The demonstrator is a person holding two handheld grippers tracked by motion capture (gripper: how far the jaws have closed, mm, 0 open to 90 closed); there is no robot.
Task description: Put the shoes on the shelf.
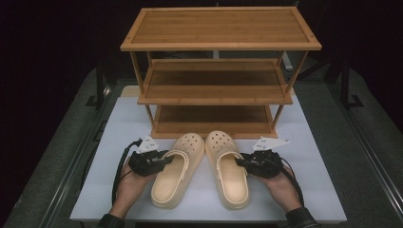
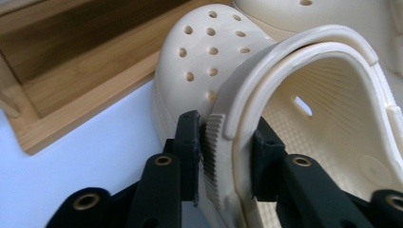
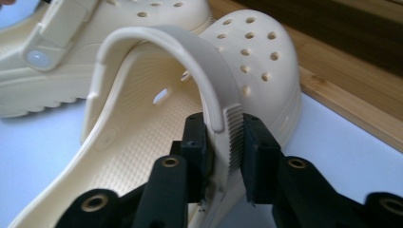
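1. Clogs, a pair in pale cream foam, lie side by side on the white table top (image 1: 114,156), just in front of the wooden rack (image 1: 218,71).
2. Each clog has a rounded toe cap dotted with small round holes, a ridged footbed and a strap folded forward over the opening. The outer side wall is ribbed.
3. The left clog (image 1: 176,171) has its toe at the far end, close to the rack's bottom shelf, and its heel toward the person. Its long axis runs near to far, with the heel swung a little to the left.
4. The right clog (image 1: 228,166) points the same way, toe far and heel near. Its heel is swung a little to the right, so the two toes almost meet and the heels stand apart.
5. The left gripper (image 2: 223,152) comes in from the left side. Its jaws straddle the left clog's outer wall at the strap; the outer pad presses the ribs, the inner pad sits on the inside face, so it is clenched on that clog.
6. The right gripper (image 3: 225,147) comes in from the right. Its jaws are clamped on the right clog's ribbed outer wall where the strap ends.
7. Both soles rest flat on the table.
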